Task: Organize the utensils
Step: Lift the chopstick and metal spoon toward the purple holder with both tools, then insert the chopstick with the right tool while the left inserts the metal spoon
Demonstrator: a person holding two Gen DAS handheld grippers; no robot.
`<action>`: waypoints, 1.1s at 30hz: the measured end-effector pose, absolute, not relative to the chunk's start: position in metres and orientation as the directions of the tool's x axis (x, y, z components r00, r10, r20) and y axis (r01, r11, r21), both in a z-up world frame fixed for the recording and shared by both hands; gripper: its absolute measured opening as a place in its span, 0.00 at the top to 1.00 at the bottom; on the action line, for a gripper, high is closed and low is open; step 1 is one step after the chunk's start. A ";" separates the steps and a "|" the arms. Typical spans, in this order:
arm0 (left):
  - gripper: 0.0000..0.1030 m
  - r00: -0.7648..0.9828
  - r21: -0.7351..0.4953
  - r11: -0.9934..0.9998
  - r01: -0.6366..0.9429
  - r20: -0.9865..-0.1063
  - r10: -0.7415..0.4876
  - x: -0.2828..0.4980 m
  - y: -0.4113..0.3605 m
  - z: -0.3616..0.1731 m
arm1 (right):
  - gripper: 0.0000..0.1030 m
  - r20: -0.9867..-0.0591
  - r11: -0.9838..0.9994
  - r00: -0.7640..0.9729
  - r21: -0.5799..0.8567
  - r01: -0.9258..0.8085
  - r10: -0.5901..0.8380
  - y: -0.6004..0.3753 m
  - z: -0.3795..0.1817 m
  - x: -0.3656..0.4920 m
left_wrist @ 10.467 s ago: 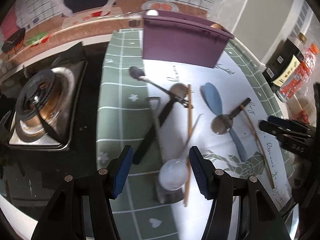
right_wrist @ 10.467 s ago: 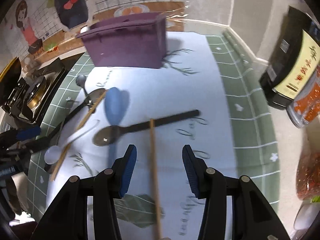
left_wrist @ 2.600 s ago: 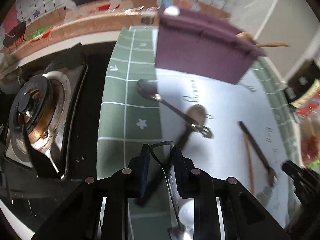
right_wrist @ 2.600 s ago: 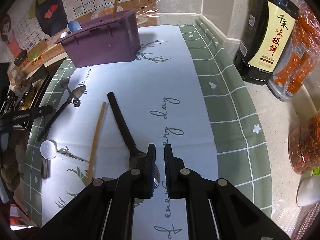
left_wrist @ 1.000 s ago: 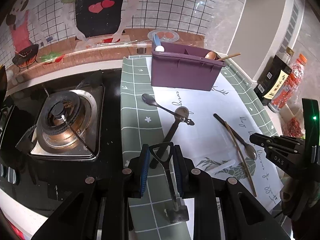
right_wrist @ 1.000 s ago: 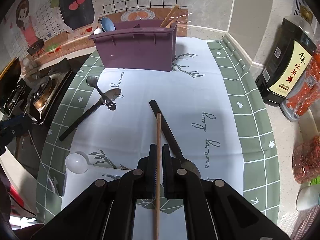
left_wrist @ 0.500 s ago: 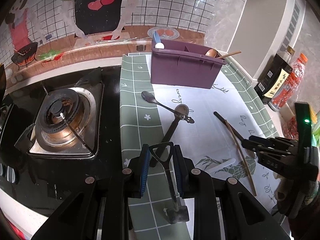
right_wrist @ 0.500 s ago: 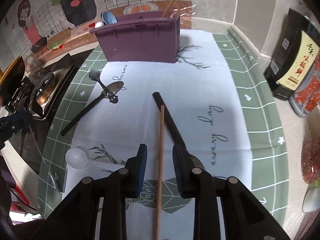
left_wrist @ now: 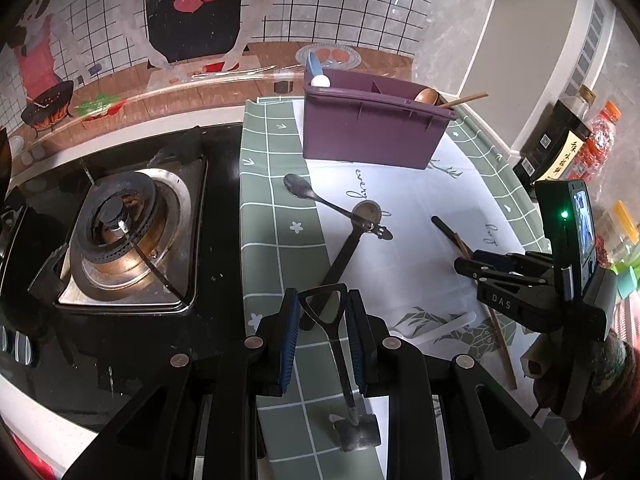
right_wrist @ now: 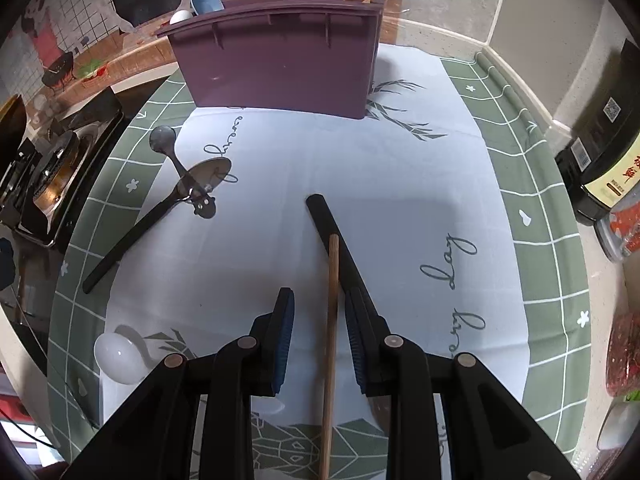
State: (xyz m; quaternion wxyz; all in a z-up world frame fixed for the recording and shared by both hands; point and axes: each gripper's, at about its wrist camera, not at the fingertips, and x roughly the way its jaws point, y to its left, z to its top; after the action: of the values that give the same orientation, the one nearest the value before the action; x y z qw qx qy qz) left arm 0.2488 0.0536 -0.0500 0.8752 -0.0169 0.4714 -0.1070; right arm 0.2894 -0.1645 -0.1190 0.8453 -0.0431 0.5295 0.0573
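Left hand-held gripper (left_wrist: pixel 322 328): clamped on metal spatula (left_wrist: pixel 335 344), raised over green-checked mat (left_wrist: pixel 280 216). Right hand-held gripper (right_wrist: pixel 320 330): jaws just opened, narrow, straddling wooden chopstick (right_wrist: pixel 331 340) lying on mat beside black-handled spoon (right_wrist: pixel 332 232). Purple organizer (right_wrist: pixel 276 64) beyond.

I see a purple bin (right_wrist: pixel 280 68) on a cloth (right_wrist: pixel 400 184) that is white in the middle with grey script and leaf prints, bordered by a green band with a white grid and small white flowers and hearts. My grippers are black with blue pads (right_wrist: pixel 285 336). The chopstick (right_wrist: pixel 331 320) is light brown, one ladle handle (right_wrist: pixel 332 224) black, the spoon (right_wrist: pixel 120 354) white. A bottle (left_wrist: pixel 560 148) is dark with a cream label.
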 end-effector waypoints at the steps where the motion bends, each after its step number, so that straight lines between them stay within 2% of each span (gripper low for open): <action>1: 0.77 0.531 -0.130 0.976 0.172 -0.823 -0.203 0.249 0.054 -0.051 | 0.76 -0.900 0.989 0.432 -0.015 -0.146 0.050 -0.165 -0.119 0.289; 6: 0.77 0.523 -0.135 0.976 0.172 -0.827 -0.207 0.251 0.054 -0.053 | 0.77 -0.902 0.985 0.426 -0.011 -0.172 0.064 -0.167 -0.119 0.283; 7: 0.77 0.522 -0.137 0.976 0.172 -0.827 -0.208 0.251 0.055 -0.054 | 0.81 -0.903 0.985 0.424 -0.002 -0.175 0.073 -0.171 -0.119 0.281; 8: 0.77 0.521 -0.138 0.975 0.172 -0.828 -0.209 0.251 0.055 -0.054 | 0.91 -0.907 0.984 0.413 0.010 -0.177 0.083 -0.174 -0.120 0.281; 10: 0.77 0.520 -0.142 0.975 0.171 -0.828 -0.212 0.250 0.056 -0.054 | 0.95 -0.908 0.985 0.408 0.030 -0.169 0.098 -0.183 -0.122 0.278; 16: 0.77 0.525 -0.163 0.972 0.172 -0.819 -0.230 0.247 0.059 -0.054 | 0.96 -0.895 0.985 0.434 0.034 -0.171 0.106 -0.186 -0.109 0.263; 24: 0.77 0.567 -0.197 0.964 0.181 -0.780 -0.266 0.241 0.064 -0.037 | 0.96 -0.826 0.987 0.546 0.069 -0.148 0.139 -0.193 -0.068 0.245; 33: 0.77 0.619 -0.171 0.959 0.227 -0.735 -0.278 0.239 0.055 -0.005 | 0.96 -0.761 0.987 0.629 0.098 -0.130 0.158 -0.195 -0.037 0.236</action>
State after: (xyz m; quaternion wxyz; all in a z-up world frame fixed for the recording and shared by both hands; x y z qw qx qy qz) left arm 0.2386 0.0548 -0.0045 0.8992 -0.0305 0.4132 -0.1405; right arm 0.2356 -0.1952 -0.0366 0.9024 0.0169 0.4231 0.0798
